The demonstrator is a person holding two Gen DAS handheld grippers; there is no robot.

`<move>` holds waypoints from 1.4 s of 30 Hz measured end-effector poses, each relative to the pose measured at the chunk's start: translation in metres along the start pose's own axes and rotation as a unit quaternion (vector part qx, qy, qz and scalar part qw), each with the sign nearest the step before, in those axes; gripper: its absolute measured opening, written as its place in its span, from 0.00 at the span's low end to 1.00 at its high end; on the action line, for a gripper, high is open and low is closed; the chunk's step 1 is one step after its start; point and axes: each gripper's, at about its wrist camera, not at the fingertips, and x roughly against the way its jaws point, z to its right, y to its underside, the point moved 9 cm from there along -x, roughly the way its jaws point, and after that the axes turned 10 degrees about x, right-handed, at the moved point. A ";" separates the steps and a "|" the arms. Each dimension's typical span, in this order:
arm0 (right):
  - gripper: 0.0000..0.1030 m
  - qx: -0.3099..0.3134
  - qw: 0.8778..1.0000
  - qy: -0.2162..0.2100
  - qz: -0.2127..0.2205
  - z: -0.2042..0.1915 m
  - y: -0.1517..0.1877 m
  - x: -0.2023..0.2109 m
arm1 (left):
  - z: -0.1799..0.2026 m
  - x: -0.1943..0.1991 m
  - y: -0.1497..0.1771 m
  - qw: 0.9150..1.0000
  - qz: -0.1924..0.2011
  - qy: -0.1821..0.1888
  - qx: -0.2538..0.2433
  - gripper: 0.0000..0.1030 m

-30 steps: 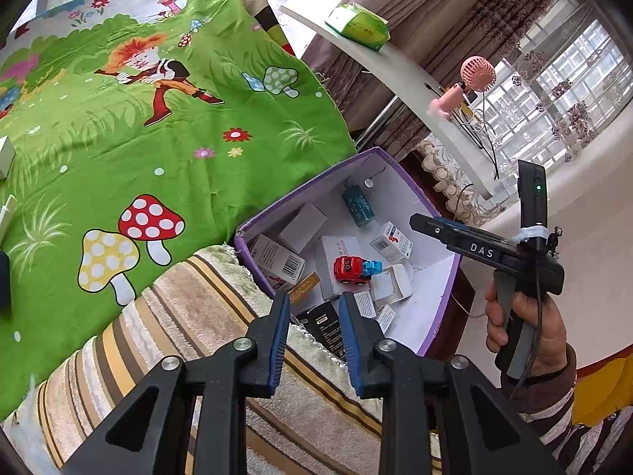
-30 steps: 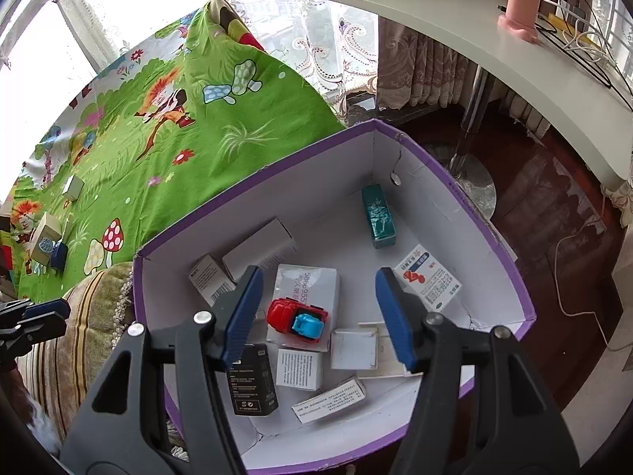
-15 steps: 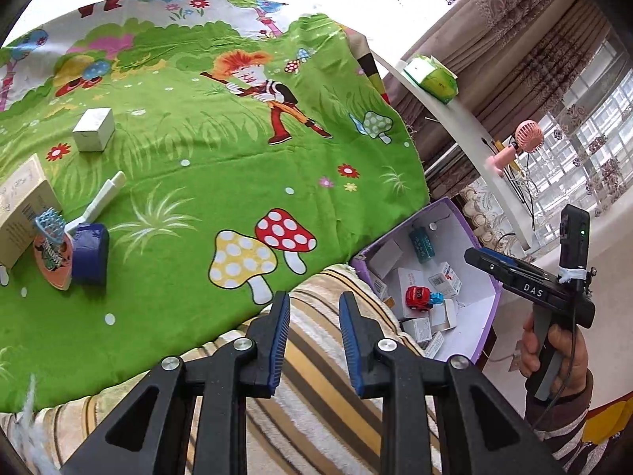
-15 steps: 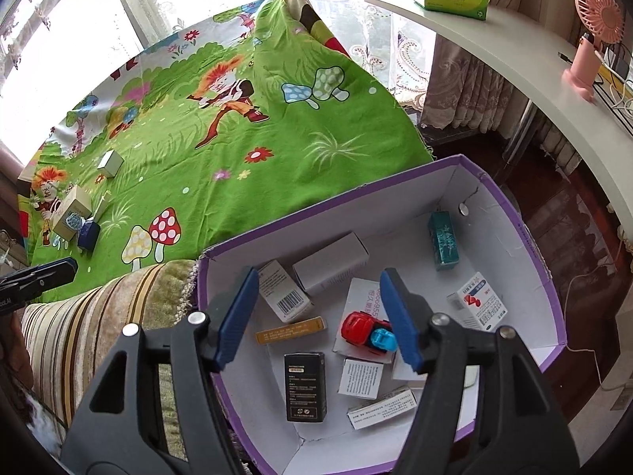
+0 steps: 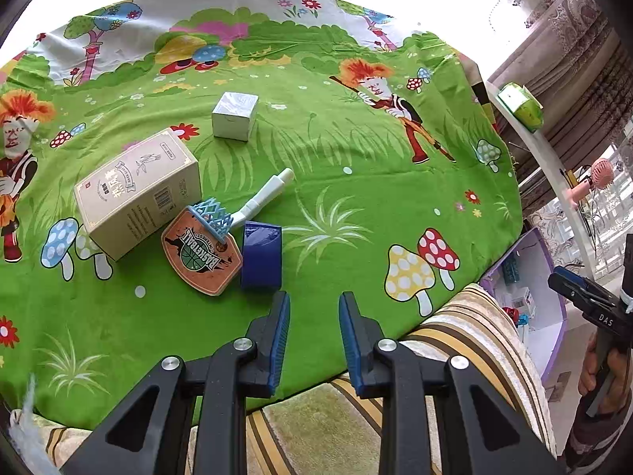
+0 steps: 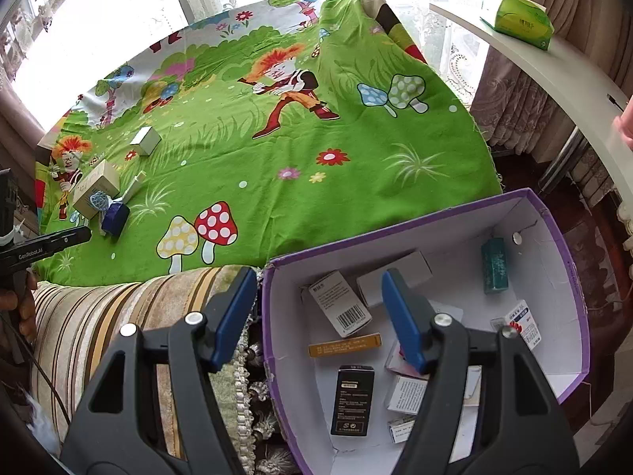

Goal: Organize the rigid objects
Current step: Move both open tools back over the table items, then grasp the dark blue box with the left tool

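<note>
At the near edge of the green cartoon cloth (image 5: 356,206), the left gripper (image 5: 313,330) hangs with its jaws a modest gap apart and nothing between them, aimed toward the cluster still to be sorted. Nearest to it lies the small blue box (image 5: 262,255), touching an orange toy backboard (image 5: 199,255) printed "BASKETBALL", whose blue hoop (image 5: 211,215) rests against a white tube (image 5: 269,194). Just behind leans a cream carton (image 5: 138,192) with Chinese print and a barcode; further toward the far edge sits a white cube box (image 5: 234,115), apart from the rest.

Beside the cloth's right corner, the purple-rimmed bin (image 6: 569,273) stands low, presumably so things can be dropped in. The right gripper (image 6: 316,316) hovers at its near-left wall, jaws spread wide and empty. Inside lie a barcode carton (image 6: 340,303), an orange strip box (image 6: 344,344), a black box (image 6: 353,399) and a teal box (image 6: 494,265); their print is too small to read. The opposite tool reads "GenRobot.AI".
</note>
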 end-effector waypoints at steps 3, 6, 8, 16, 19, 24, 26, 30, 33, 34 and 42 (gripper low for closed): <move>0.67 0.011 1.000 -0.008 0.000 -0.012 -0.006 -0.004 | -0.006 -0.009 -0.005 1.000 0.001 -0.023 -0.008 0.27; 0.67 0.020 1.000 -0.014 0.001 -0.023 -0.011 -0.007 | -0.013 -0.013 -0.010 0.999 0.007 -0.043 -0.008 0.27; 0.67 0.025 1.000 -0.018 0.000 -0.028 -0.013 -0.009 | -0.016 -0.017 -0.012 0.999 0.004 -0.047 -0.008 0.27; 0.68 0.041 0.999 -0.035 -0.005 -0.049 -0.024 -0.023 | -0.020 -0.032 -0.018 0.997 -0.007 -0.074 -0.023 0.38; 0.68 0.048 0.998 -0.040 -0.007 -0.057 -0.028 -0.027 | -0.023 -0.034 -0.021 0.996 -0.003 -0.090 -0.025 0.45; 0.68 0.058 0.997 -0.049 -0.012 -0.070 -0.033 -0.035 | -0.024 -0.043 -0.020 0.996 -0.015 -0.086 -0.027 0.45; 0.68 0.064 0.997 -0.053 -0.012 -0.076 -0.035 -0.036 | -0.022 -0.041 -0.023 0.996 -0.007 -0.087 -0.031 0.45; 0.68 0.071 0.996 -0.059 -0.015 -0.086 -0.040 -0.041 | -0.015 -0.045 -0.022 0.995 -0.012 -0.086 -0.049 0.45; 0.68 0.078 0.995 -0.064 -0.016 -0.096 -0.043 -0.044 | -0.012 -0.052 -0.020 0.994 -0.021 -0.087 -0.056 0.44; 0.68 0.081 0.994 -0.066 -0.015 -0.100 -0.045 -0.044 | -0.011 -0.053 -0.020 0.994 -0.023 -0.086 -0.058 0.39; 0.68 0.113 0.991 -0.075 -0.011 -0.136 -0.060 -0.045 | -0.017 -0.047 -0.011 0.999 -0.036 -0.034 -0.014 0.28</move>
